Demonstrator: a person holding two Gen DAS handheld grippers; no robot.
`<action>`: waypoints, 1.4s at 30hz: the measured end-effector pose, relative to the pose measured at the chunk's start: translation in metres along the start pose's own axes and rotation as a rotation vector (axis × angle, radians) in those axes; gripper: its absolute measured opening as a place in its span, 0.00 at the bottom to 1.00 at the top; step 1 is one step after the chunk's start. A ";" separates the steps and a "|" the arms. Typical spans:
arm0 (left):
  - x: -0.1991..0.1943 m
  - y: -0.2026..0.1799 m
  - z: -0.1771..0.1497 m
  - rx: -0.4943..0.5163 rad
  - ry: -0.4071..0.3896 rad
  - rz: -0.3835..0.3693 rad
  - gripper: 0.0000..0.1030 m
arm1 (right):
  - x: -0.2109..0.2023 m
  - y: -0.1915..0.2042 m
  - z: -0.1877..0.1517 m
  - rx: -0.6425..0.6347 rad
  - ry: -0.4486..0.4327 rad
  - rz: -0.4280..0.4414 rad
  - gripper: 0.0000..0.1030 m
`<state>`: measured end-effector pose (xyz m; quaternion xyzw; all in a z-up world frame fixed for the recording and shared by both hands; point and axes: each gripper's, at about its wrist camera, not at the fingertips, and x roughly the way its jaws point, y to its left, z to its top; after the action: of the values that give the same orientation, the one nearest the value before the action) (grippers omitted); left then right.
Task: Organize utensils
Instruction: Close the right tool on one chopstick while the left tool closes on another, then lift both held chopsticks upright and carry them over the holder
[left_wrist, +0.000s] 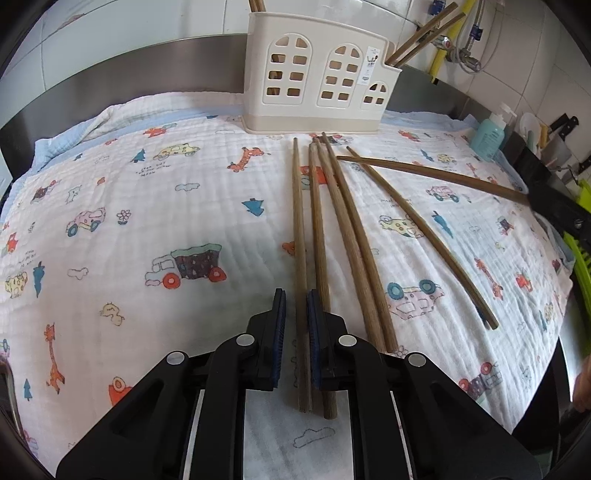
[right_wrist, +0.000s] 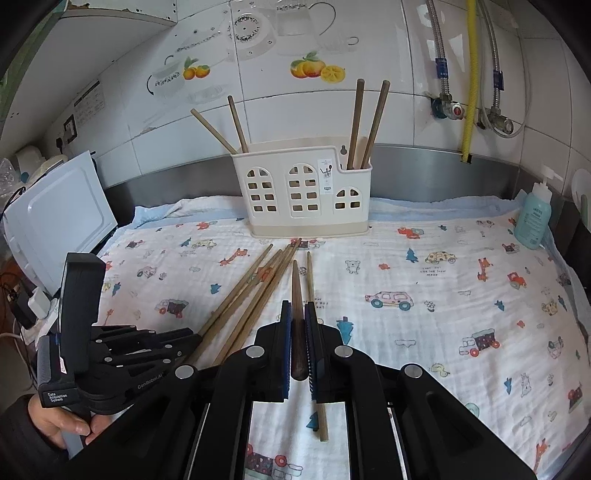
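Chopsticks (left_wrist: 354, 236) lie near the holder (right_wrist: 303, 192); we grip one in each closed gripper, left (left_wrist: 296, 306) and right (right_wrist: 297, 314), for slotting.

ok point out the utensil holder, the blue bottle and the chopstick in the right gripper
utensil holder (right_wrist: 301, 192): right wrist view, front wall by the middle window
blue bottle (right_wrist: 532, 221): right wrist view, middle of its body
chopstick (right_wrist: 296, 291): right wrist view, shaft ahead of the right gripper (right_wrist: 297, 314)

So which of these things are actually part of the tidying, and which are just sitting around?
Part of the job:
- loose chopsticks on the cloth
- cream utensil holder
- chopstick in the right gripper
- left gripper, around another chopstick

Just lying about:
- blue bottle
- white appliance
- patterned cloth
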<state>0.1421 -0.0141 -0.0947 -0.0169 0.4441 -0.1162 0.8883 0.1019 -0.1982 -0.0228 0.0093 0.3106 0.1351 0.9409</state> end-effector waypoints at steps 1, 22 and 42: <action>0.001 -0.001 0.001 0.004 -0.001 0.015 0.10 | -0.001 0.000 0.001 -0.003 -0.003 0.001 0.07; -0.041 0.002 0.025 -0.017 -0.135 -0.042 0.05 | -0.022 0.002 0.048 -0.117 -0.038 0.042 0.07; -0.089 0.002 0.092 0.051 -0.284 -0.085 0.05 | -0.042 -0.011 0.151 -0.159 -0.077 0.160 0.06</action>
<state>0.1638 0.0011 0.0309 -0.0293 0.3099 -0.1615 0.9365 0.1608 -0.2095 0.1224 -0.0355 0.2606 0.2336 0.9361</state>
